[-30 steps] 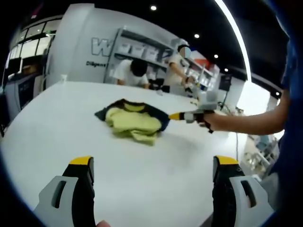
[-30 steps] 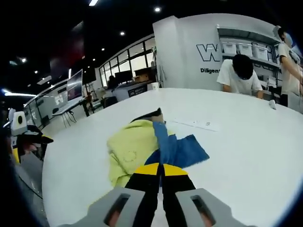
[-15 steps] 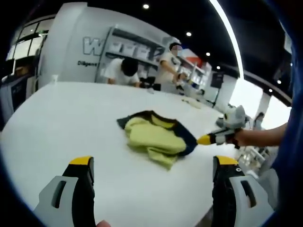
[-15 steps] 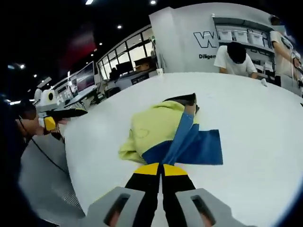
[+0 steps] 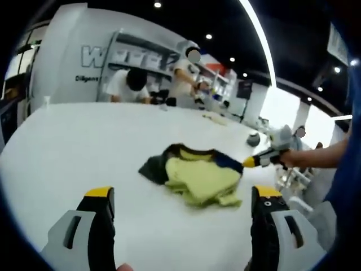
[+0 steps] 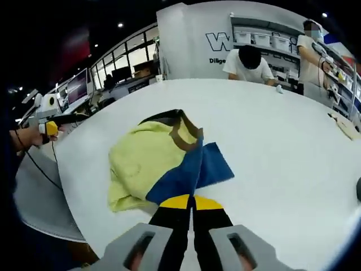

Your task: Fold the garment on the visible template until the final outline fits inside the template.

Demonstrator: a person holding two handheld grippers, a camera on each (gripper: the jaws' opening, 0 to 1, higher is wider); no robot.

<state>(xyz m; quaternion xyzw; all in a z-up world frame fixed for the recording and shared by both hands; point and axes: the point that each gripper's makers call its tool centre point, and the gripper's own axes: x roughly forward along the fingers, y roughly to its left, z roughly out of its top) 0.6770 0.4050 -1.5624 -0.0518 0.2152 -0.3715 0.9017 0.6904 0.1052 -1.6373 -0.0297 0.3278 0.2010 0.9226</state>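
A crumpled yellow and blue garment (image 5: 197, 172) (image 6: 161, 164) with a dark collar lies on a large white table (image 5: 84, 141) (image 6: 282, 147). My right gripper (image 6: 193, 199) is shut on the garment's blue edge, its yellow-tipped jaws pressed together. It also enters the left gripper view from the right, where the right gripper (image 5: 251, 162) holds the cloth's blue corner, a hand behind it. My left gripper (image 5: 180, 195) is open, held off the near table edge, with nothing between its jaws. In the right gripper view the left gripper (image 6: 52, 127) shows far left, beyond the table.
Two people (image 5: 127, 84) (image 6: 248, 59) stand at shelving behind the table's far side. Small items (image 5: 217, 117) lie near the far right edge, with a dark round object (image 5: 253, 139) close by. Desks with monitors (image 6: 76, 87) line the left.
My right gripper has dragged the garment's blue edge towards the near side of the table, shifting and turning the heap. Both cameras have swung. My left gripper stays open.
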